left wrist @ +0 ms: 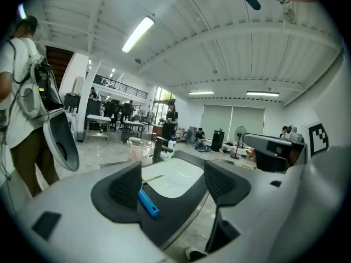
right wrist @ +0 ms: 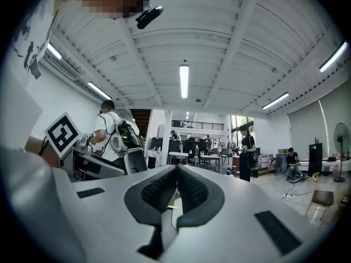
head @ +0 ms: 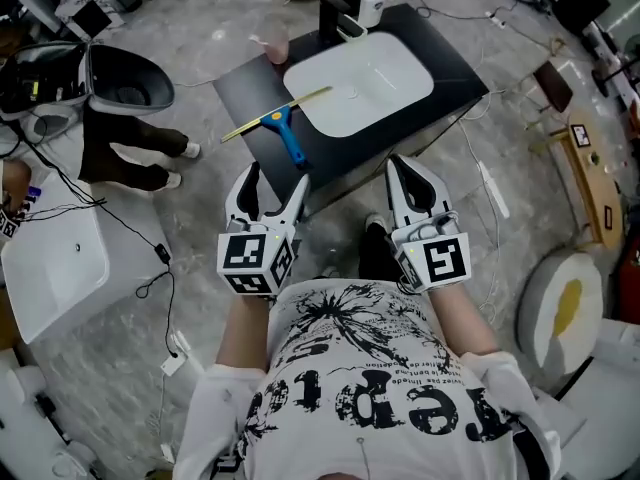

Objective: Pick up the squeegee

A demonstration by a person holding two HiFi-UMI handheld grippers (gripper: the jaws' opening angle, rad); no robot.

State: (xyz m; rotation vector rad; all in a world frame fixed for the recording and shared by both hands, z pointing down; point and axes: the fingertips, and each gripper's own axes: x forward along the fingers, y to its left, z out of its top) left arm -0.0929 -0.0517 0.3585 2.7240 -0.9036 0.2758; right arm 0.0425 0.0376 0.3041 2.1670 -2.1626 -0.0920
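The squeegee (head: 280,126) has a blue handle and a yellow blade; it lies on the black counter (head: 245,93), left of the white basin (head: 360,83). In the left gripper view its blue handle (left wrist: 148,203) shows between the jaws, some way ahead. My left gripper (head: 277,180) is open and empty, held just short of the counter's near edge. My right gripper (head: 412,171) is shut with nothing in it, level with the left one, near the counter's front right edge. In the right gripper view its pads (right wrist: 176,193) meet.
A black tap (head: 335,18), a white bottle (head: 372,3) and a pink cup (head: 276,46) stand at the counter's far side. Another white basin (head: 55,268) and cables lie on the floor at left, where a person (head: 135,153) stands. A round pad (head: 560,308) lies at right.
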